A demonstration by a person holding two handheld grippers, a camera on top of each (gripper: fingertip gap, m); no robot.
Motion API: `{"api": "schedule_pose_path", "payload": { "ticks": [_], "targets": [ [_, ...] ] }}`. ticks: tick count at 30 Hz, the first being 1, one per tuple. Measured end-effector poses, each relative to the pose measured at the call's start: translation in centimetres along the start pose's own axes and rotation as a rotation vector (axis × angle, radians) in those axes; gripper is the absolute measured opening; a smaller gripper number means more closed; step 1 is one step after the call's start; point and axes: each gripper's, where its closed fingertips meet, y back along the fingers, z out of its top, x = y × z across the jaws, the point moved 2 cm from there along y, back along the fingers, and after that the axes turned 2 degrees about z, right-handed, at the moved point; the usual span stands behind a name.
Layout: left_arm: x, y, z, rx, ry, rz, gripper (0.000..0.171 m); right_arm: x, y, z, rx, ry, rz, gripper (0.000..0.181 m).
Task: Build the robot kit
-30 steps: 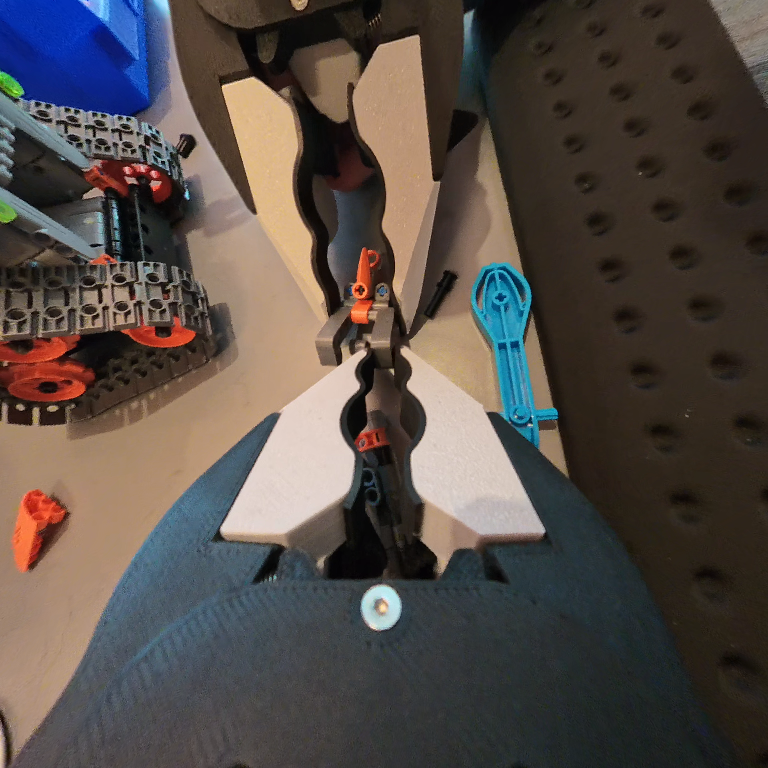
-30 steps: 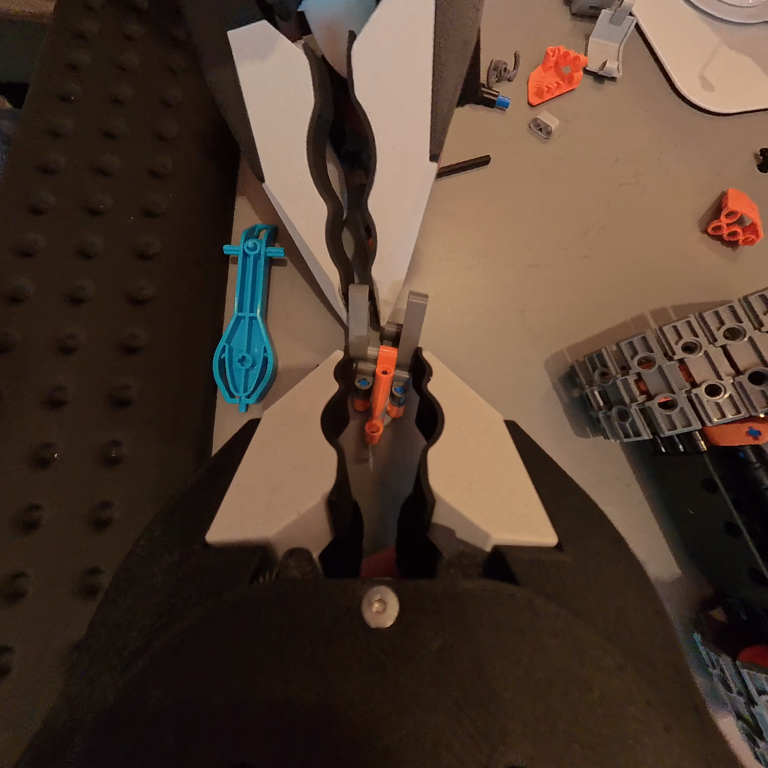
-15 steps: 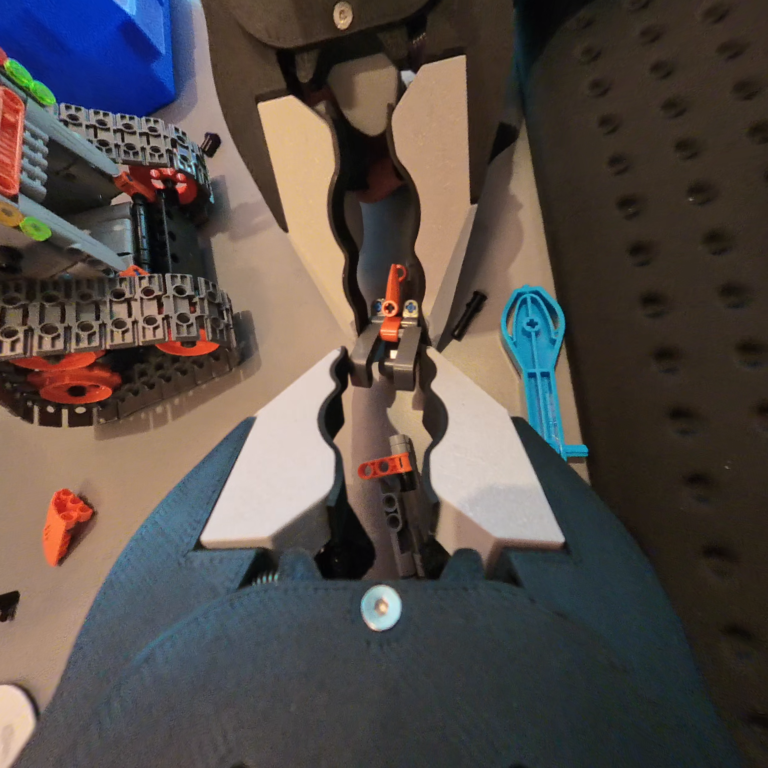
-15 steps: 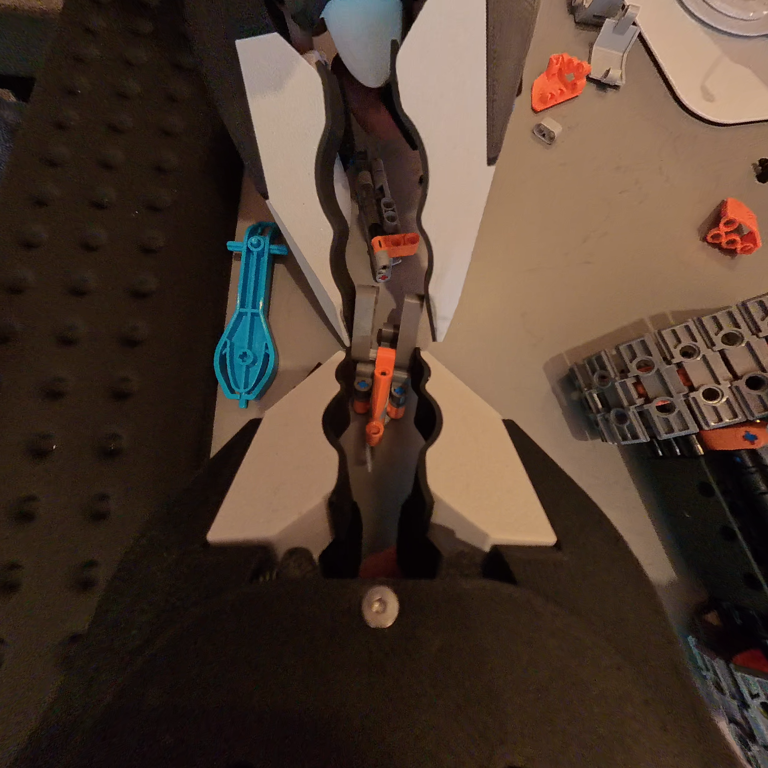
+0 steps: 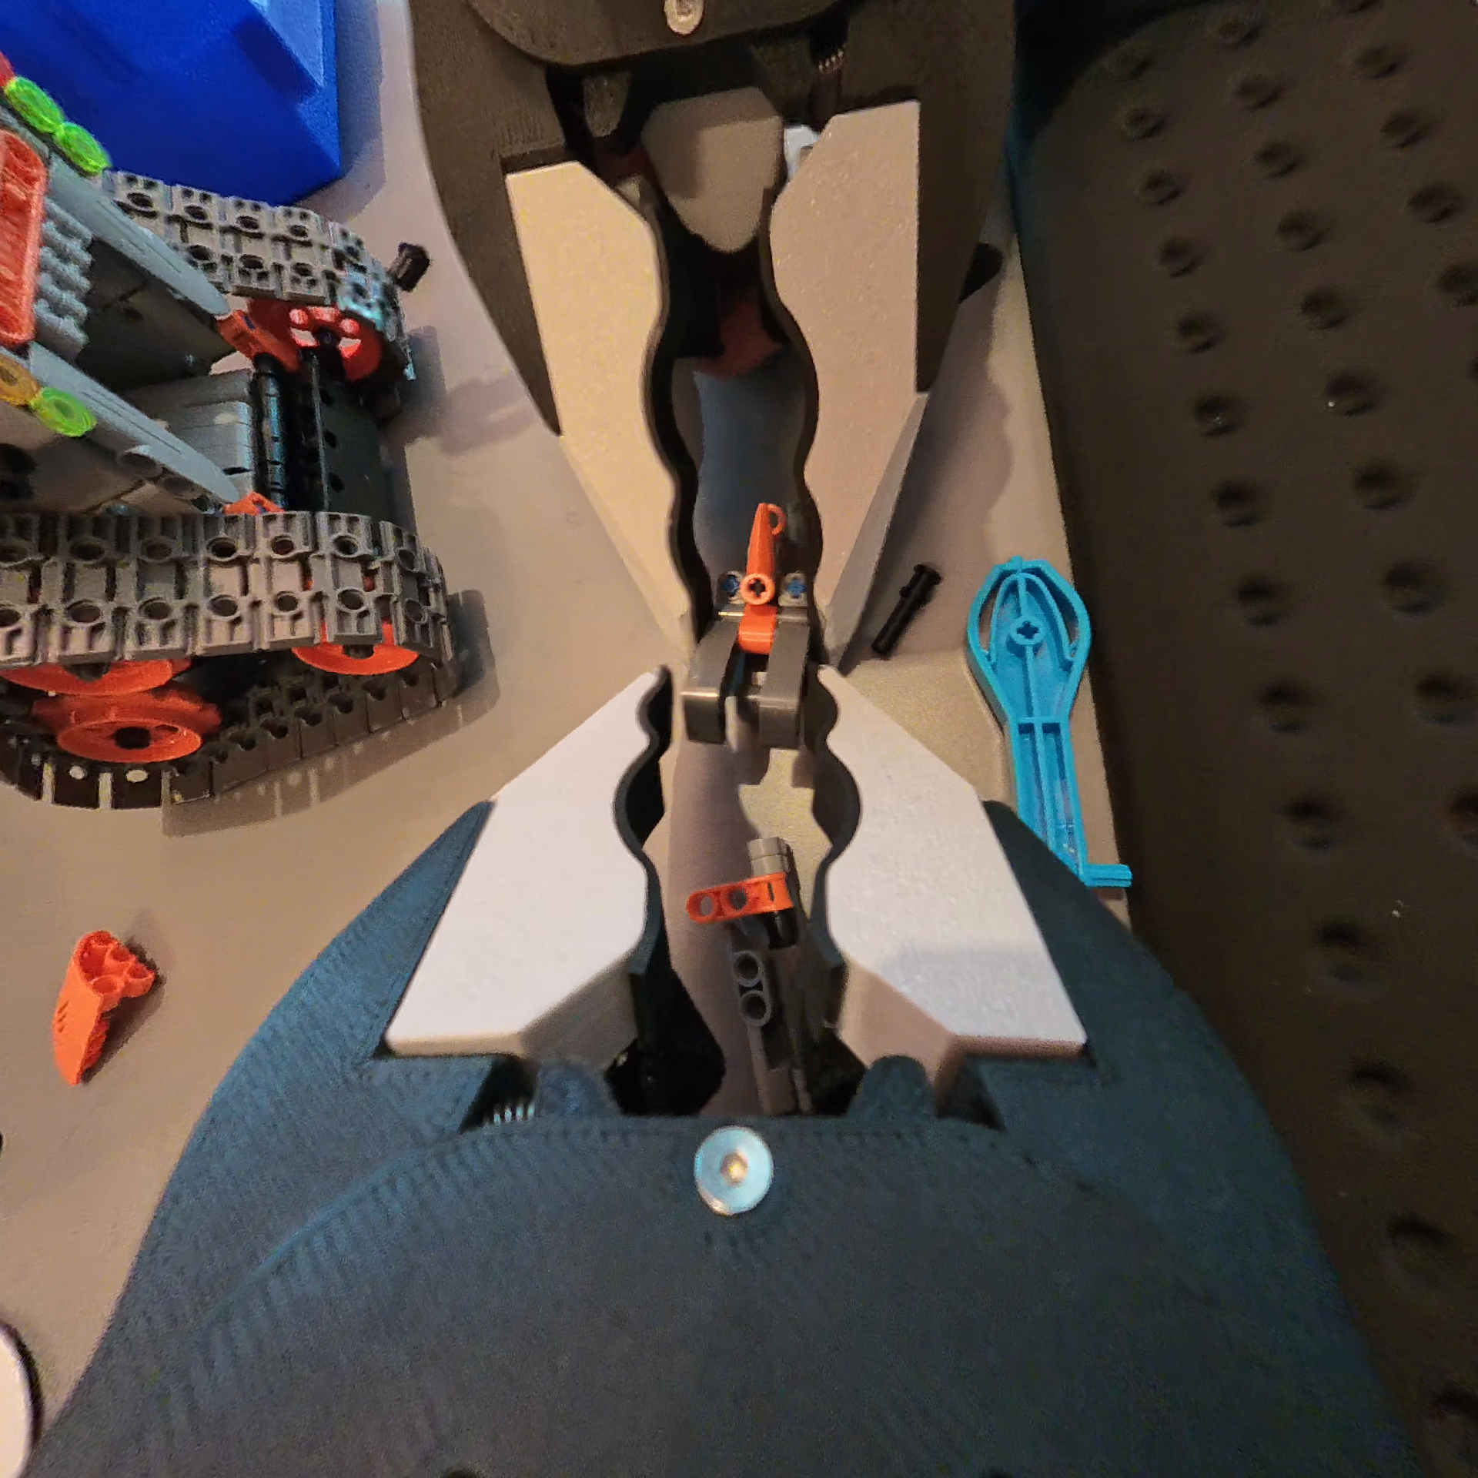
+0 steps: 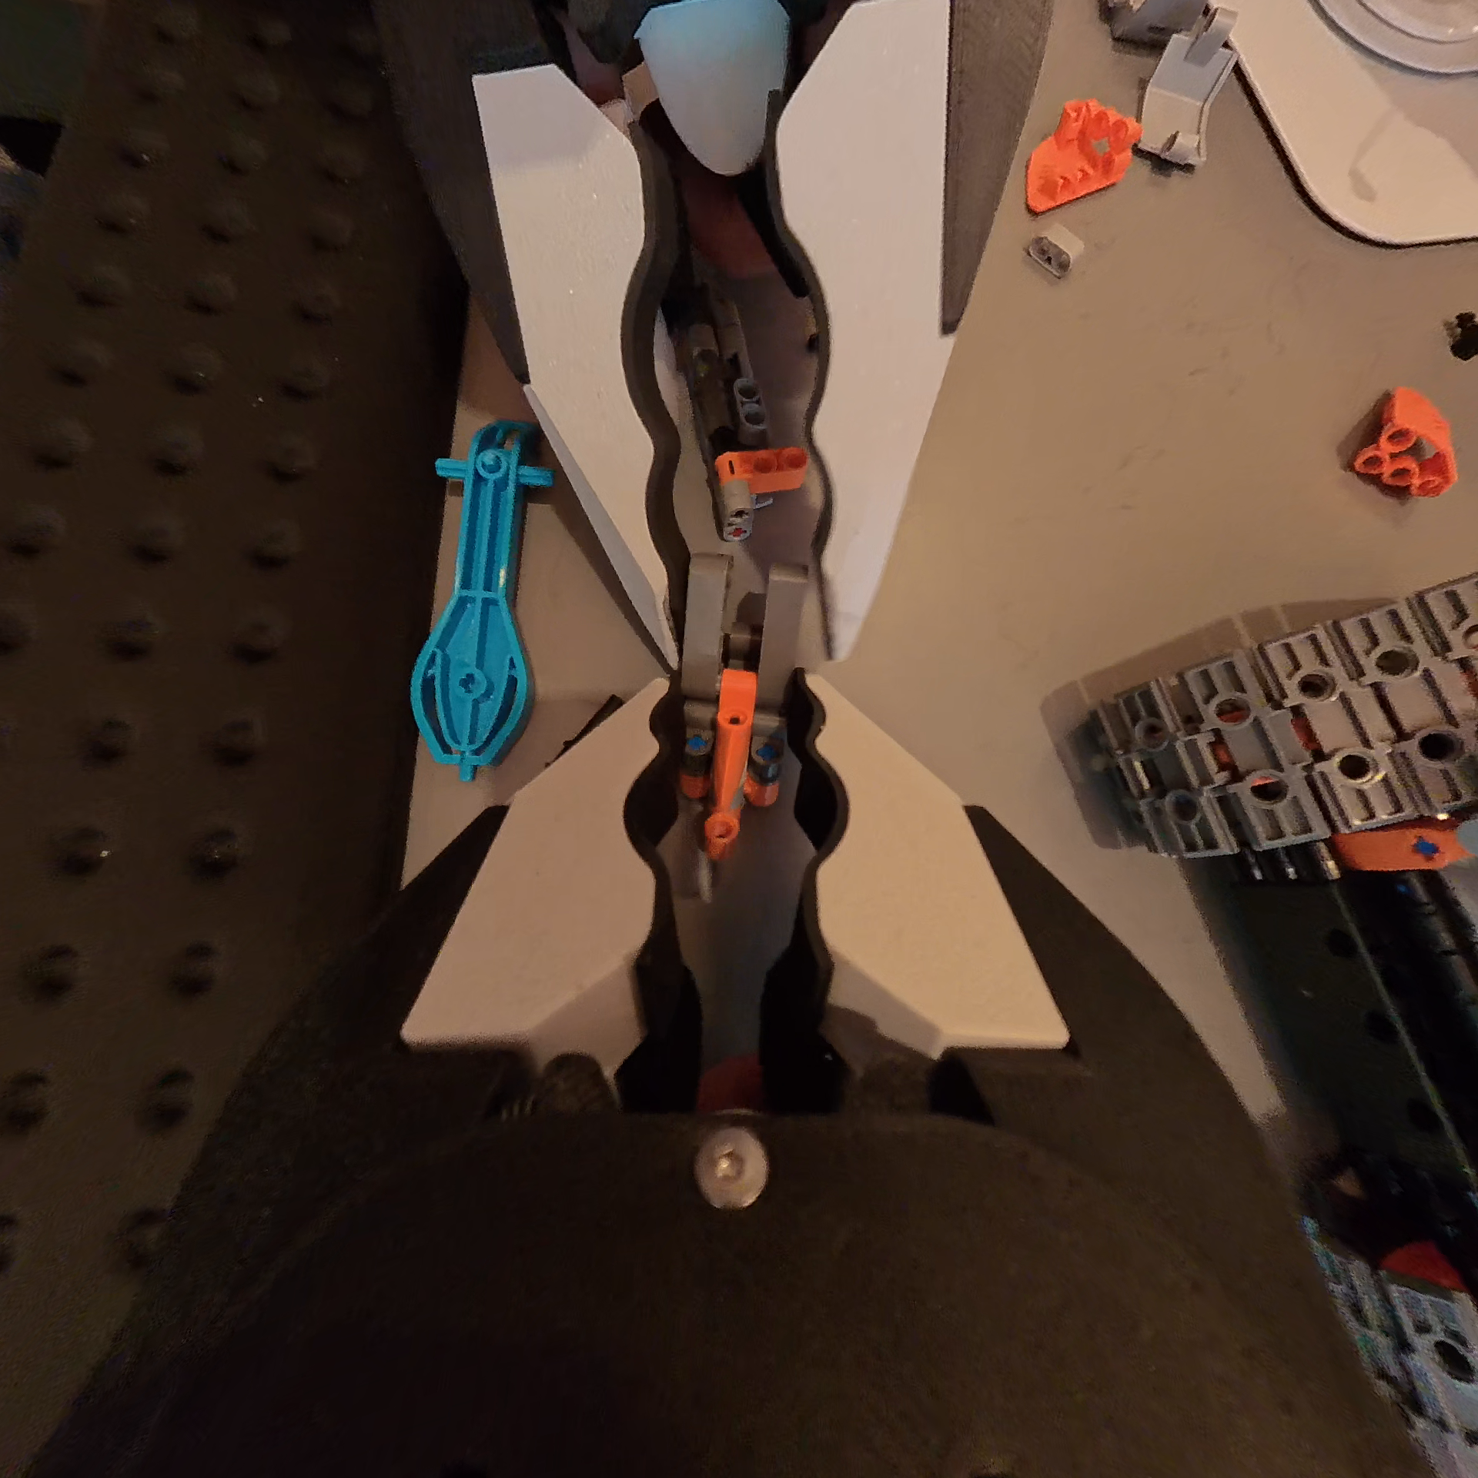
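Left wrist view: your left gripper [image 5: 740, 704] is spread; a grey-and-orange rod piece [image 5: 760, 928] lies loose between its fingers. At 12 o'clock, the right gripper [image 5: 748, 632] pinches the grey forked assembly [image 5: 748, 672]. Tracked vehicle [image 5: 200, 528] at 10, blue tool [image 5: 1032, 704] at 2.

Right wrist view: forked assembly [image 6: 732, 680] clamped at your fingertips; grey table [image 6: 1040, 496], studded dark mat [image 6: 200, 400] at 9.

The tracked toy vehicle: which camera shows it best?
The left wrist view. There the tracked vehicle shows both grey tracks, orange wheels and its grey body, left of the left gripper. The right wrist view catches only one stretch of track at the right edge, with the dark underside below it.
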Motion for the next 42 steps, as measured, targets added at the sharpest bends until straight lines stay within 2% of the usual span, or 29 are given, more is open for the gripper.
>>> {"api": "schedule_pose_path", "payload": {
  "ticks": [4,9,12,15,18,21,27,34,42],
  "targets": [
    [1.4,1.6,0.8,-0.059,0.034,0.064,0.048,-0.2,1.6,1.7,-0.175,-0.146,0.080,0.024],
    [1.7,3.9,1.7,-0.178,0.113,0.081,0.038,-0.6,3.7,4.2,-0.375,-0.261,0.159,0.024],
    [1.7,4.9,2.6,-0.245,0.156,0.069,0.032,-0.5,4.4,5.5,-0.427,-0.261,0.177,0.024],
    [1.5,6.4,4.1,-0.367,0.208,0.040,0.021,-0.1,4.4,6.9,-0.422,-0.215,0.171,0.024],
    [1.4,7.8,4.6,-0.427,0.227,0.038,0.009,0.1,4.4,8.6,-0.429,-0.168,0.166,0.023],
    [1.4,9.4,4.3,-0.461,0.236,0.071,0.008,0.2,4.0,10.3,-0.403,-0.110,0.155,0.023],
    [2.2,13.5,2.6,-0.499,0.250,0.204,0.006,-0.7,2.3,14.2,-0.397,-0.034,0.101,0.025],
    [2.9,17.3,-0.4,-0.484,0.276,0.345,0.005,-1.7,-0.4,17.5,-0.355,0.040,0.036,0.033],
    [3.0,20.5,-2.7,-0.502,0.326,0.405,0.005,-2.6,-2.8,20.1,-0.312,0.124,-0.055,0.036]
  ]
}}
